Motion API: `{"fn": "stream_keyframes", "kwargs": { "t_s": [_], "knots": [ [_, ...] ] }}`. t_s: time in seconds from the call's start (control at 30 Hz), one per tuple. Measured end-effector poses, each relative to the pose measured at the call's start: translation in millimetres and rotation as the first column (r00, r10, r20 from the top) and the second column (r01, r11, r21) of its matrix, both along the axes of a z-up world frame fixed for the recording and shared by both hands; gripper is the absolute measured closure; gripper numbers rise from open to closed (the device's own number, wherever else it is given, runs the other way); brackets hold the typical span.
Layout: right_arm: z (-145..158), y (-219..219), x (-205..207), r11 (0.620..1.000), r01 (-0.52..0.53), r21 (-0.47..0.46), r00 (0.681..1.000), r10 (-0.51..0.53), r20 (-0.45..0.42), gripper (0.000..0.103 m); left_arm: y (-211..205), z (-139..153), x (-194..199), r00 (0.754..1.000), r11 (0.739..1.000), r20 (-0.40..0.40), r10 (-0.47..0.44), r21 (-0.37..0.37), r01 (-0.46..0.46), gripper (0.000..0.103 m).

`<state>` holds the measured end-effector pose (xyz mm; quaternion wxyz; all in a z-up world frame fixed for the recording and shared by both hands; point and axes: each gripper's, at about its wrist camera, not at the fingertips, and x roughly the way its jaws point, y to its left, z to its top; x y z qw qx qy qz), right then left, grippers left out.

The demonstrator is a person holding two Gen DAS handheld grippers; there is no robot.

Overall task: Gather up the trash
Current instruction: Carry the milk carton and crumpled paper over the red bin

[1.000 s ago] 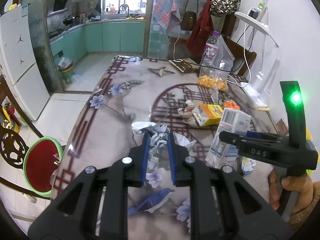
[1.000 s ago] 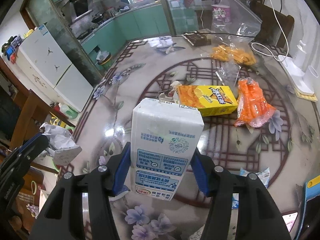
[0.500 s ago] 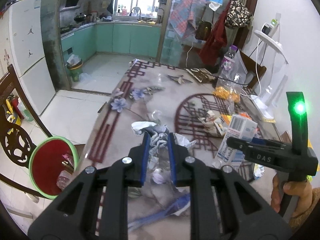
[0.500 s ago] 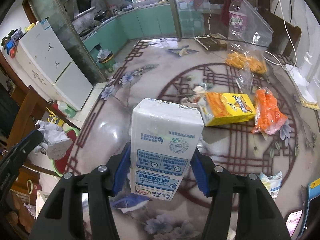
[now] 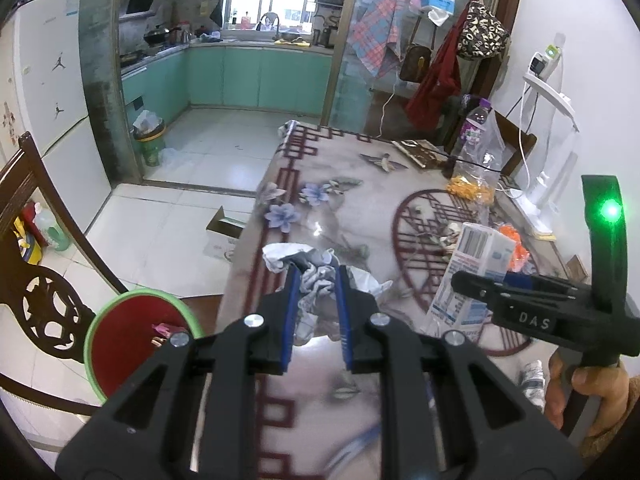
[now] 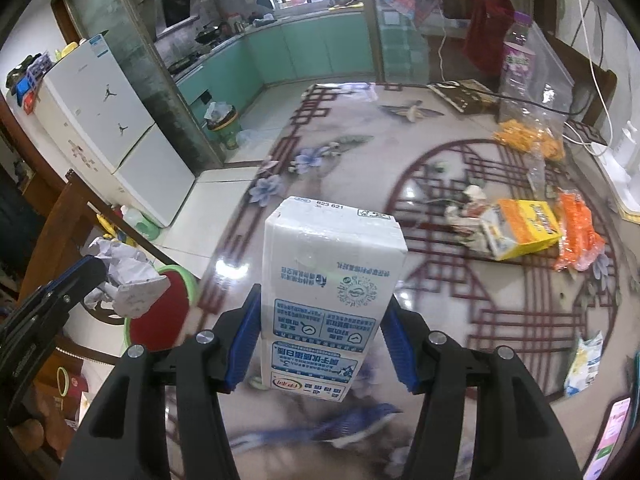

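White carton [image 6: 328, 292] clamped in my right gripper [image 6: 320, 340]; crumpled paper [image 5: 316, 276] pinched in my left gripper [image 5: 316, 320], both above table [image 5: 360, 208] edge, near red bin [image 5: 132, 344].

A white fridge [image 5: 44, 76] is seen at the left wall, with a dark wooden chair [image 5: 36, 280] below it. Teal cabinets [image 5: 248, 76] are lined along the kitchen beyond. A patterned table [image 6: 360, 152] is spread across the room, and a white lamp [image 5: 552, 128] is stood at its far right edge. A red garment [image 5: 436, 80] and a spotted bag [image 5: 482, 38] are hung on the wall.
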<state>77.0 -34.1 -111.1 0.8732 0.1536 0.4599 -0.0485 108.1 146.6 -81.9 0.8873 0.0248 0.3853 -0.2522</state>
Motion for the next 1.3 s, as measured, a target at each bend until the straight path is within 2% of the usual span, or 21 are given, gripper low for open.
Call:
{"fn": "stream_keyframes", "kwargs": {
  "t_s": [0.67, 1.3],
  "knots": [
    [13, 81, 31, 0.999, -0.038, -0.028, 0.999, 0.039, 0.028, 0.048, 69, -2, 35, 1.0, 1.0, -0.013, 0.02, -0.022, -0.021, 0.085],
    [12, 160, 71, 0.981, -0.193, -0.004, 0.981, 0.193, 0.034, 0.048, 149, -20, 70, 0.98, 0.981, -0.061, 0.192, 0.007, -0.192, 0.084]
  ]
}}
